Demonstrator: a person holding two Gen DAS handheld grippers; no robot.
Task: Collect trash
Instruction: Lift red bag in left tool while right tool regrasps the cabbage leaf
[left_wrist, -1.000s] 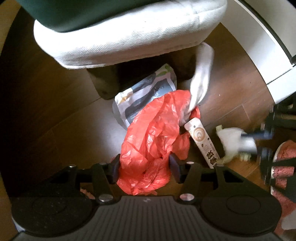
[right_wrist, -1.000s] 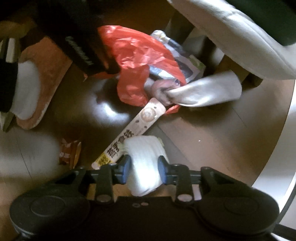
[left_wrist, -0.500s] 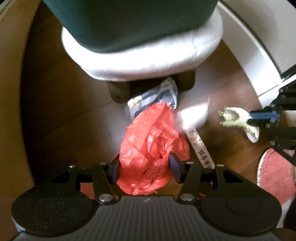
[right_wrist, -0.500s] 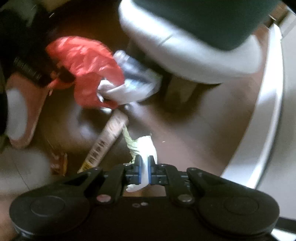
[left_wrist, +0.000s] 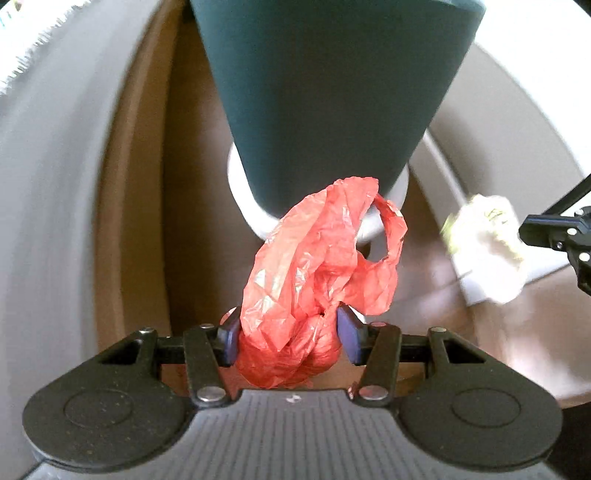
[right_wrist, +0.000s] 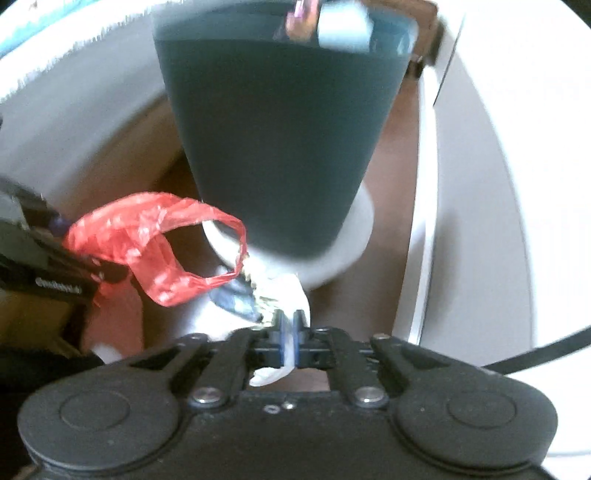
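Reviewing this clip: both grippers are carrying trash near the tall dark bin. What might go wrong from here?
1. The red plastic bag is a loose bunch in the left gripper; its free handle loop hangs toward the dark bin and could snag.
2. The right gripper pinches only a thin edge of the white wrapper, so it may slip out.
3. Both views are blurred, suggesting fast motion, which could shake either piece loose.

plastic bag (left_wrist: 317, 280) in left claw (left_wrist: 288, 338), wrapper (right_wrist: 284, 295) in right claw (right_wrist: 290, 328), bin (left_wrist: 328, 92) behind

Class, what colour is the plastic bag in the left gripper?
Red plastic bag, clearest in the left wrist view.
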